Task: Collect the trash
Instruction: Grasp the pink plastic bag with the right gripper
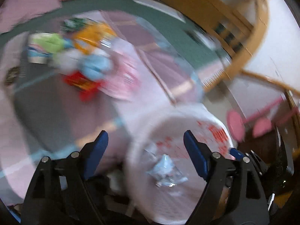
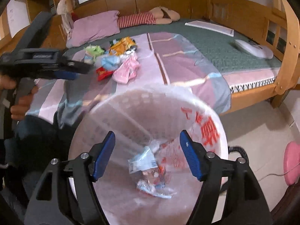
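A white basket lined with a clear bag with red print (image 2: 206,120) stands beside the bed; it also shows in the left wrist view (image 1: 206,120). Light blue and white wrappers (image 2: 148,161) lie in its bottom. A pile of trash (image 2: 116,60) lies on the striped bedspread: pink, blue, green, orange and red wrappers. The pile is blurred in the left wrist view (image 1: 84,60). My right gripper (image 2: 147,155) is open and empty above the basket. My left gripper (image 1: 145,154) is open and empty by the basket's rim; it shows from the side in the right wrist view (image 2: 67,73).
The wooden bed frame (image 2: 285,60) encloses a green mattress. A purple pillow (image 2: 95,28), a striped stuffed toy (image 2: 138,19), a white board (image 2: 210,26) and a white device (image 2: 253,48) lie on the bed. A pink object (image 2: 292,163) stands on the floor at right.
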